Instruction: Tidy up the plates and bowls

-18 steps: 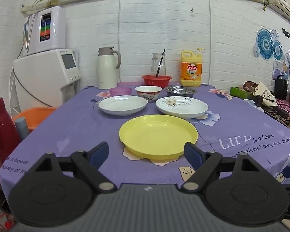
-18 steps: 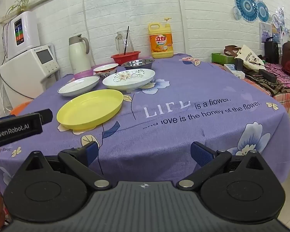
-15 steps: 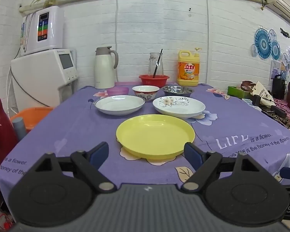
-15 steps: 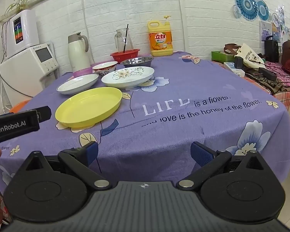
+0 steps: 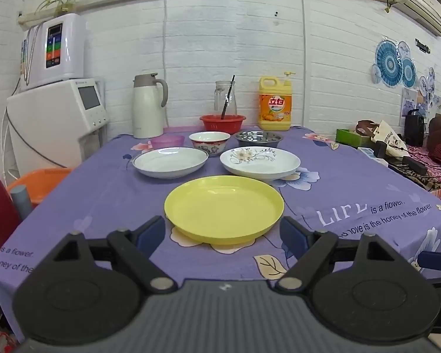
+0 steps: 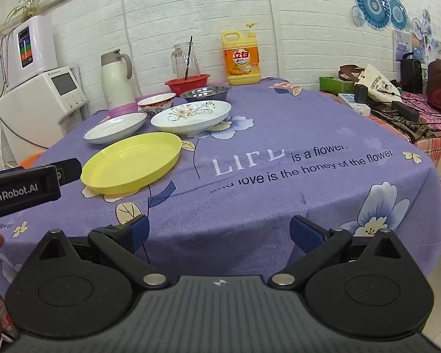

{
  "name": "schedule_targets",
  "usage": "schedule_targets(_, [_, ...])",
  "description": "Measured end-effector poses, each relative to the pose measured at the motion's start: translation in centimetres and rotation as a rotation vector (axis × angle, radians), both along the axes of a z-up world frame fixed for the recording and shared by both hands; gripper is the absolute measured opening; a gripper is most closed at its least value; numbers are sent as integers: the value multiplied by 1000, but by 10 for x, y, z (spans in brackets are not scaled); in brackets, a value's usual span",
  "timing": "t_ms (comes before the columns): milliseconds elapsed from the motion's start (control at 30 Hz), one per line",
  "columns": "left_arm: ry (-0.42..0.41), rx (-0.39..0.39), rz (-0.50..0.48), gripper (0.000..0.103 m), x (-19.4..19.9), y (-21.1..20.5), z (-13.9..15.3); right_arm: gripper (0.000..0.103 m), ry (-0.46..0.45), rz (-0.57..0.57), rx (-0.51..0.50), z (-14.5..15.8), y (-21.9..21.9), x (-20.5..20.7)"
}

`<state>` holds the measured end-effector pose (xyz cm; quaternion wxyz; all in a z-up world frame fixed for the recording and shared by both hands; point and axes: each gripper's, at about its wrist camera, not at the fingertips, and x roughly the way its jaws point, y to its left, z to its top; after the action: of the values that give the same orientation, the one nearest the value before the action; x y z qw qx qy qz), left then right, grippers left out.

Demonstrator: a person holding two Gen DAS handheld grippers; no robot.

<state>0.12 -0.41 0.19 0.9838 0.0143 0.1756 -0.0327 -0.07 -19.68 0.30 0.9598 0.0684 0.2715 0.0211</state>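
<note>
Left gripper [image 5: 222,234] held low at the near edge of the worktop [image 5: 352,194], jaws wide apart with nothing between, aimed at the yellow plate [image 5: 223,207]. Right gripper [image 6: 217,234] likewise spread and holding nothing, off the worktop edge. Behind the yellow plate, white plate [image 5: 170,161] on the left and flowered plate [image 5: 260,161] on the right, apart. Farther back, patterned bowl [image 5: 210,141], steel bowl [image 5: 258,138] and pink bowl [image 5: 167,141] in a row.
</note>
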Motion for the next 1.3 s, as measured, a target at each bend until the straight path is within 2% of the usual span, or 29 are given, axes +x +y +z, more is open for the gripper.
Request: schedule_targets(1300, [31,-21,-30,83,6,5,-9,103,19,9,10,-6,1,0])
